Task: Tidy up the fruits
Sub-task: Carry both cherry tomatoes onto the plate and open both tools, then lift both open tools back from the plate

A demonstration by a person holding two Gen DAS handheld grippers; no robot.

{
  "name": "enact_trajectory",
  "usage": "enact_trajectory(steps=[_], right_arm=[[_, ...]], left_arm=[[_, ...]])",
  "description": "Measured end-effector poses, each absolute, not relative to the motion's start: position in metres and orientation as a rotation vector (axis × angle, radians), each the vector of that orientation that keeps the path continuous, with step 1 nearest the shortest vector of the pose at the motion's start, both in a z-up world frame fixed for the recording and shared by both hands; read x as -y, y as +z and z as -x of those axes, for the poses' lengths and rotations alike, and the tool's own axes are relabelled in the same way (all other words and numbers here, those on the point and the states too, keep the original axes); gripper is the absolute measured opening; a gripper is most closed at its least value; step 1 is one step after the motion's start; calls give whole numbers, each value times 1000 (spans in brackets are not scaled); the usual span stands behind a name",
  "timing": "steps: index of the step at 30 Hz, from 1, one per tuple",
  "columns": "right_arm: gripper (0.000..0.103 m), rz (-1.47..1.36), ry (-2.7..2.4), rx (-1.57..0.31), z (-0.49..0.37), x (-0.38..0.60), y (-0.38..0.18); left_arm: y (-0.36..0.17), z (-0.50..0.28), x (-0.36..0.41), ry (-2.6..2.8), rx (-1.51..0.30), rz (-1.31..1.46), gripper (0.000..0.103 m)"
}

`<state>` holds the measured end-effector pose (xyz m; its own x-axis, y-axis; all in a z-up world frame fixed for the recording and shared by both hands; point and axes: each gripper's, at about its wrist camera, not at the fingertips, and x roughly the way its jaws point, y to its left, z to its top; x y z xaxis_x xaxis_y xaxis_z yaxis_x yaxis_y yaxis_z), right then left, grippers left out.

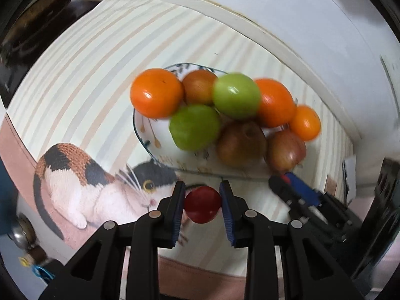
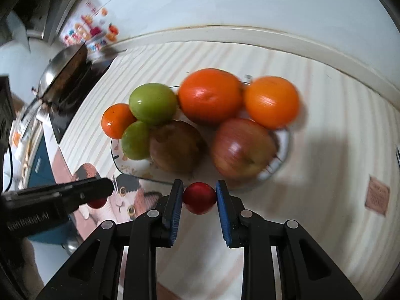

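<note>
Left fingers (image 1: 203, 205): pinching one small red fruit (image 1: 203, 204). Right fingers (image 2: 199, 198): pinching a second small red fruit (image 2: 199, 198). Plate (image 1: 142, 125): just beyond both sets of fingertips on the striped counter (image 1: 82, 75), heaped with oranges, green fruits and apples. Step in hand, as judged: carrying both fruits to the plate. Next move calls for lowering each onto a free gap, then spreading the fingers.

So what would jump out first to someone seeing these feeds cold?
Probably the plate heaped with orange, green and reddish-brown fruit in the middle of the striped tablecloth. Next, each pair of tongs is shut on a small red fruit just short of that plate: the left tongs on one, the right tongs on another. A calico cat print lies left of the plate.
</note>
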<state>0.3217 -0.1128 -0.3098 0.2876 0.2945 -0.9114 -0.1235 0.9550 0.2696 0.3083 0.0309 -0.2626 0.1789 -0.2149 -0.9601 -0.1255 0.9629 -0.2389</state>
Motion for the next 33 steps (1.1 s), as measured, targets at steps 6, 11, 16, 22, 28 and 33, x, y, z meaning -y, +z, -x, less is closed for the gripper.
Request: enact_trajectory(steps=[6, 11, 16, 22, 28, 33], right_arm=[[29, -88, 281, -1269, -336, 96, -327], [30, -57, 270, -1249, -337, 95, -328], [37, -84, 284, -1237, -336, 98, -326], [87, -105, 275, -1175, -327, 96, -301], [91, -113, 200, -1166, -319, 111, -277], [95, -108, 139, -1180, -308, 125, -254]], left_arm=[[-281, -327, -42, -69, -1416, 325, 26], [-291, -339, -44, -82, -1441, 321, 27], [-289, -346, -42, -65, -1441, 315, 32], [-270, -349, -49, -75, -1399, 297, 74], [-243, -335, -59, -12, -1330, 201, 80], [-220, -314, -61, 49, -1289, 105, 80]])
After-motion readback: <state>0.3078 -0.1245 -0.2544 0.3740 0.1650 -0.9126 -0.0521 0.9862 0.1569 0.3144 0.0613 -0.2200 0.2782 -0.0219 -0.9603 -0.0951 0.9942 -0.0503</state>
